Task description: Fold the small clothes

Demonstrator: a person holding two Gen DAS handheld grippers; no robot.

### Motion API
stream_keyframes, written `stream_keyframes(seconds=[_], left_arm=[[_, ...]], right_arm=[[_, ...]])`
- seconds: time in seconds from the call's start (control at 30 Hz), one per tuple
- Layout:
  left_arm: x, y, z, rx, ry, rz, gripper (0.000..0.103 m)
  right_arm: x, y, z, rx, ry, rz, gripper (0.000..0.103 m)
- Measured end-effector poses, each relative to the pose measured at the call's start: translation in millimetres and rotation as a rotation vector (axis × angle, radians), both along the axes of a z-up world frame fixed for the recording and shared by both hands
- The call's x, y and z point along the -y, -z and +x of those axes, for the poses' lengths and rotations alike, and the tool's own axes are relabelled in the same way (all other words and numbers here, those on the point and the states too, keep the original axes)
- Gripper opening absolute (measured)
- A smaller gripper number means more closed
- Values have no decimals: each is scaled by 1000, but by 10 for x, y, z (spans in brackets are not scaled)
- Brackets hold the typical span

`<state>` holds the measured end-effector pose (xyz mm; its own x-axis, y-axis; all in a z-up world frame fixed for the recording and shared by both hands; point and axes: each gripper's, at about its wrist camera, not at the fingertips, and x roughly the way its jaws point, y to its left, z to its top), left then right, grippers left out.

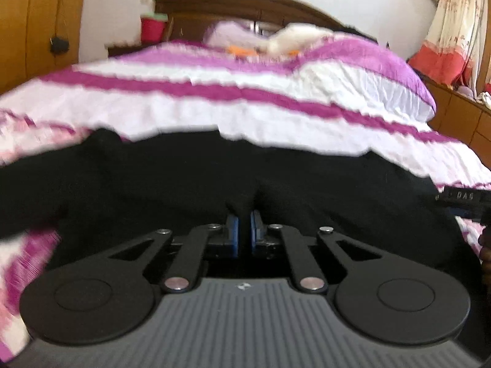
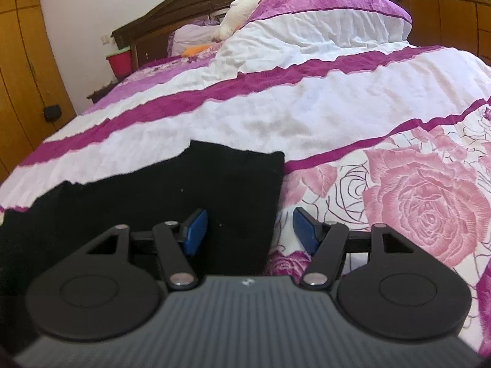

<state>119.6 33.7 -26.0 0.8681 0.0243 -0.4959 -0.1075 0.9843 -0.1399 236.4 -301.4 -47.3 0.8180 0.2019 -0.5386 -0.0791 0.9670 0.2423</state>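
**A:** Where is your black garment [image 1: 214, 178] sitting?

**B:** It lies flat on the bedspread [image 1: 276, 92], filling the middle and lower band of the left wrist view. In the right wrist view it takes up the lower left of the frame, with its right edge running down between your right gripper's pads.

**A:** What is your left gripper [image 1: 244, 227] doing?

**B:** Its blue pads are drawn in to a narrow slit at lower centre, and a pinch of the black cloth is gathered right at their tips. You have it clamped on the garment.

**A:** And your right gripper [image 2: 250, 230]?

**B:** Its jaws stand wide. The left pad sits over the black cloth, the right pad over the rose print of the bedspread. The garment's edge lies between them, but the pads are not pressing on it.

**A:** Anything else you can see?

**B:** A purple and white pillow [image 2: 322, 21] lies at the upper right of the right wrist view, with the dark wooden headboard [image 2: 172, 15] behind it. A red container [image 2: 119, 63] stands at the upper left beside the bed.
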Motion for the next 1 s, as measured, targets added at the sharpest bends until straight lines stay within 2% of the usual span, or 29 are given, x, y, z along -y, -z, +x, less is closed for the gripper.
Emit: stream_keyframes(seconds=[0.1,0.17,0.4,0.43,0.5,0.53,0.63,0.73,0.8,0.9,1.0], left_arm=[[-74,-180,-49,60,-48,52,8],[-174,-259,-35,75,-54,40,8],[-251,-205,74,26,-73,52,8],[-238,-191,69,27,-74,55,8],[-215,-178,41,39,-72,75,8],[-197,-174,50,43,-73,89,8],[-175,-220,53,74,-63,119,8],[-158,-233,126,93,-56,164,8],[-166,-162,237,58,-51,174,8],[-214,79,405,-58,-38,191,8],[-200,228,425,-89,-32,242,10]], right_arm=[[8,6,34,6,8,14,65],[1,27,57,5,16,11,64],[12,90,86,23,51,48,61],[16,106,84,25,49,51,56],[16,120,91,28,32,55,16],[23,111,79,39,31,65,10],[39,49,-13,125,83,54,8],[39,65,5,133,124,35,8],[48,108,42,116,139,32,8],[94,177,80,90,146,44,8],[106,217,100,71,144,55,9]])
